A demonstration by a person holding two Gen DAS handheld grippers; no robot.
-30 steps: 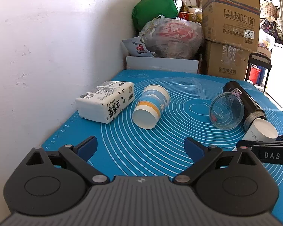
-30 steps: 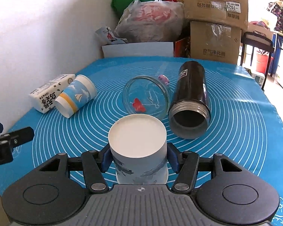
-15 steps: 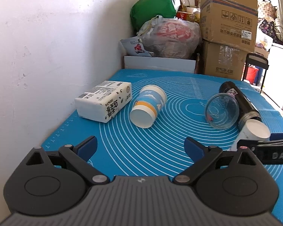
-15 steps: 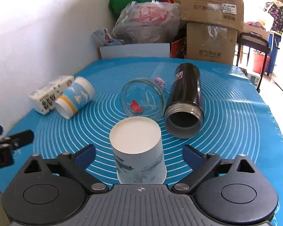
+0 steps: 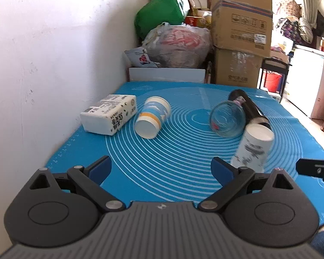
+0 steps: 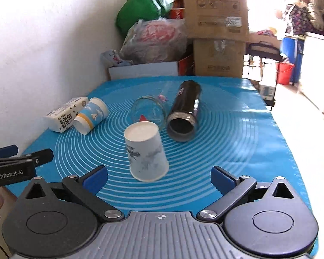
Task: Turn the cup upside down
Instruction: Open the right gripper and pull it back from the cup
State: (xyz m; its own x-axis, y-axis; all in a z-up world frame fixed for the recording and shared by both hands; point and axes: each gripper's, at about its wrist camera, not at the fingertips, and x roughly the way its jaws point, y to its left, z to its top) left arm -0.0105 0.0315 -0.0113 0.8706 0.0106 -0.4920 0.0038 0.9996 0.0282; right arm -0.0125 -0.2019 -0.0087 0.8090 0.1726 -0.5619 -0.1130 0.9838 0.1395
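Left to right across the blue mat [image 6: 237, 133]:

Far left, against the white wall [image 5: 43, 54], a white tissue pack [image 5: 109, 114] lies flat. Just beside it a blue-and-orange paper cup [image 5: 151, 117] lies on its side, base toward the cameras, apparently touching the pack.

Left gripper [image 5: 161, 168] hovers over the near-left part of the mat, jaws spread wide, nothing between them. In the right wrist view it shows only as a black finger at the left edge [image 6: 17, 161].

Centre: the white paper cup [image 6: 145, 151] stands upside down on the mat — base up, rim down, leaning a little in both views. It sits ahead of the right gripper [image 6: 159, 176], roughly on its centreline, just beyond the fingertips and not between them. No contact with either blue pad. In the left wrist view the same cup [image 5: 253, 146] is just behind the left gripper's right fingertip, outside its jaws.

Right gripper: jaws wide open, holding nothing.

Behind the white cup a clear glass [image 6: 148, 112] lies on its side, mouth toward the cameras, something small and red inside. Immediately right of it — touching or nearly so — a black flask [image 6: 184, 108] lies on its side, open threaded mouth toward the cameras.

Beyond the far end of the mat: a clear plastic bag [image 6: 155, 41], a green bag [image 6: 140, 10], then stacked cardboard boxes [image 6: 216, 26].
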